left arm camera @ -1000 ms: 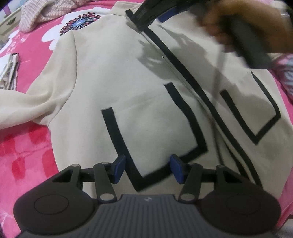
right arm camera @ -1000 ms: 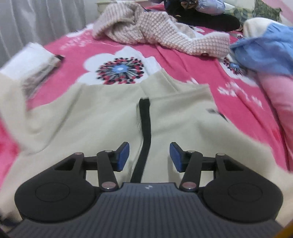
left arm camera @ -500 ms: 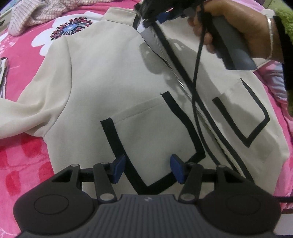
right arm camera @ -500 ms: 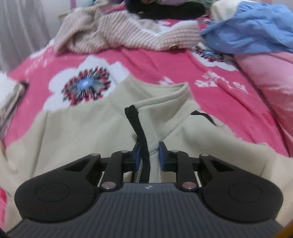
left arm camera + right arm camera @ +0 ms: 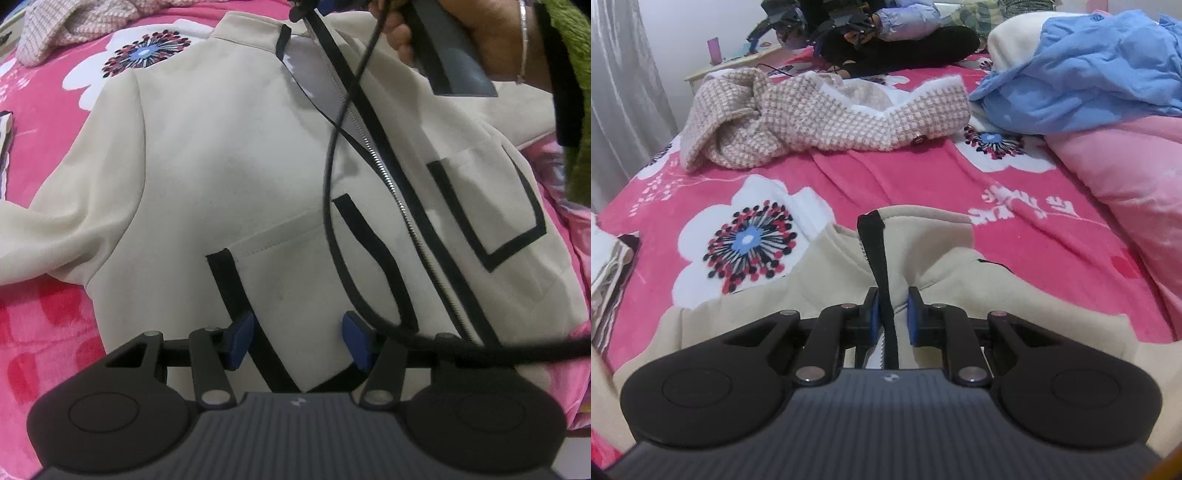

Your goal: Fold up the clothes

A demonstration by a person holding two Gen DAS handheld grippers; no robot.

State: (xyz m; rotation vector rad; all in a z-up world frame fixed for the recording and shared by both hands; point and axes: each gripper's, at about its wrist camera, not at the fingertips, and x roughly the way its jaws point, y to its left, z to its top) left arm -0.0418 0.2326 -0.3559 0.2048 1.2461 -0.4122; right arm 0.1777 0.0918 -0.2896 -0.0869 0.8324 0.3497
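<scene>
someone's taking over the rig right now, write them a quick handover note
Right hand-held gripper: jaws closing on the black-trimmed zipper edge just below the collar of the beige jacket, lifting that edge a little.
Left hand-held gripper: open, nothing held, poised over the lower pocket near the hem.
Jacket lies front up and mostly flat on the pink flowered blanket, one sleeve spread out sideways. A checked knit garment and a blue garment wait further up the bed.
Done: jacket laid out. Left: every fold; no fold shows yet.
</scene>
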